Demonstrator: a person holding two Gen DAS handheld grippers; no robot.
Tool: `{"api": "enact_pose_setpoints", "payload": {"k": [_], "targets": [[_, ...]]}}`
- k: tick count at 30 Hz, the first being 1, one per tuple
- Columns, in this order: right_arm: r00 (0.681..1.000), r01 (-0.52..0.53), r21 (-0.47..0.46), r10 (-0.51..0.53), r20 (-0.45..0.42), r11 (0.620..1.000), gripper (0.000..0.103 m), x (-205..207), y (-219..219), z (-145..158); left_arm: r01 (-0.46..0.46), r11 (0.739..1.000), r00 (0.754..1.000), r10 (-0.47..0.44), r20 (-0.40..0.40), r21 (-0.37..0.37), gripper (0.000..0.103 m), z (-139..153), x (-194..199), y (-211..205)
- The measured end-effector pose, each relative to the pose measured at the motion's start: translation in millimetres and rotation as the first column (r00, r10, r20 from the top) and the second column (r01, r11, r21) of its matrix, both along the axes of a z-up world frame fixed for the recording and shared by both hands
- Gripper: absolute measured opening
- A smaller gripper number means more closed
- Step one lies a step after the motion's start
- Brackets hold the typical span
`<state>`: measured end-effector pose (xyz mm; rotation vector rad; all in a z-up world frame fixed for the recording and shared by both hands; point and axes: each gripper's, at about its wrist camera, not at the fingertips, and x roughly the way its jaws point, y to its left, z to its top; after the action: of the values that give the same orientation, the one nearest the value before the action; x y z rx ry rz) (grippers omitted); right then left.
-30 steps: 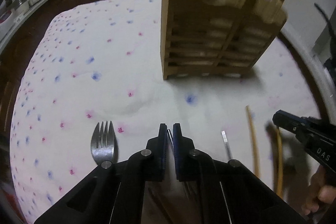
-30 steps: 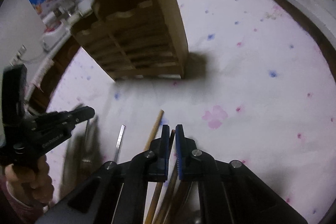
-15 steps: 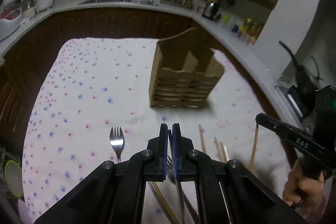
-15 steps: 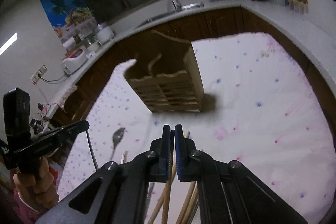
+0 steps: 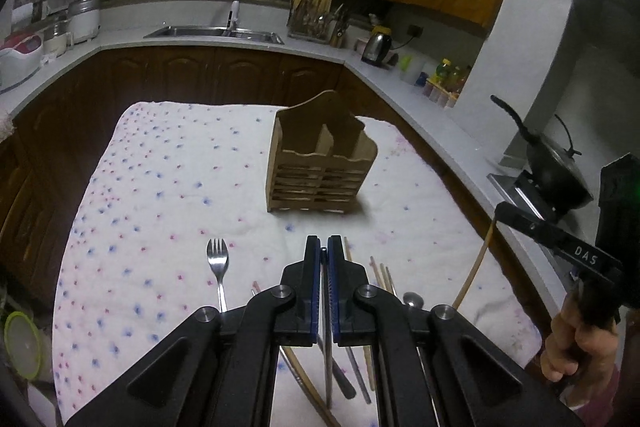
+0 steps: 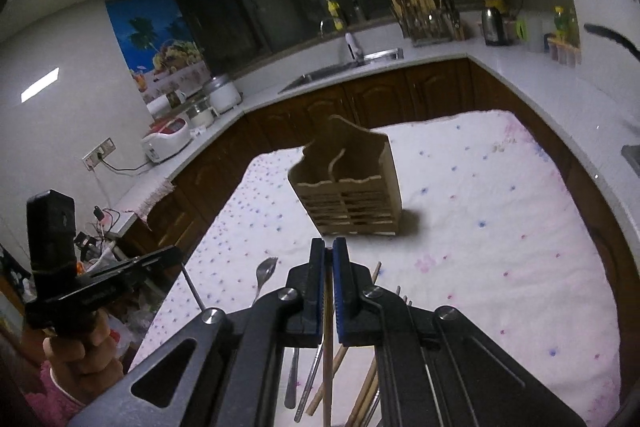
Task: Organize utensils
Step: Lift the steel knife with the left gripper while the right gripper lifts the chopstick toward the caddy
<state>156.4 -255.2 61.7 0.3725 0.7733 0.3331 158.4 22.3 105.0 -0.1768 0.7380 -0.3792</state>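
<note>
An empty slatted wooden caddy [image 5: 322, 169] stands upright beyond loose chopsticks [image 5: 384, 277] and a fork [image 5: 218, 263].

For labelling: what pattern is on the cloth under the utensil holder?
White cloth with small scattered blue and pink flower-like spots; clearest in the left wrist view.

Both grippers rose well above the flower-dotted white tablecloth [image 5: 160, 187] and pulled back from the slatted wooden utensil caddy [image 5: 320, 167]. The left gripper [image 5: 324, 251] lifted a thin metal utensil [image 5: 329, 359] clear of the pile at the near edge. The right gripper [image 6: 329, 255] raised a long wooden chopstick [image 5: 474, 267] above the cloth's right edge.
</note>
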Motion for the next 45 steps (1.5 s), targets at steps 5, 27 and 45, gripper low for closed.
{"api": "enact_pose_setpoints", "payload": {"k": [5,27,45], "targets": [[0.999,0.008,-0.008,-0.008,0.045,1.0,0.004,-6.6,-0.5,18.4,-0.006,1.0,0.998,0.006,0.056,-0.003,0.002,15.6,-12.9,3.1],[0.985,0.052,-0.001,-0.051,0.163,0.999,0.004,39.3,-13.0,50.7,-0.045,0.997,0.984,0.055,0.172,-0.059,0.002,46.1,8.5,24.2],[0.938,0.168,0.038,-0.172,0.302,0.985,0.004,147.6,-33.7,85.6,-0.084,0.991,0.946,0.111,0.304,-0.103,0.002,55.2,113.1,27.1]]}}
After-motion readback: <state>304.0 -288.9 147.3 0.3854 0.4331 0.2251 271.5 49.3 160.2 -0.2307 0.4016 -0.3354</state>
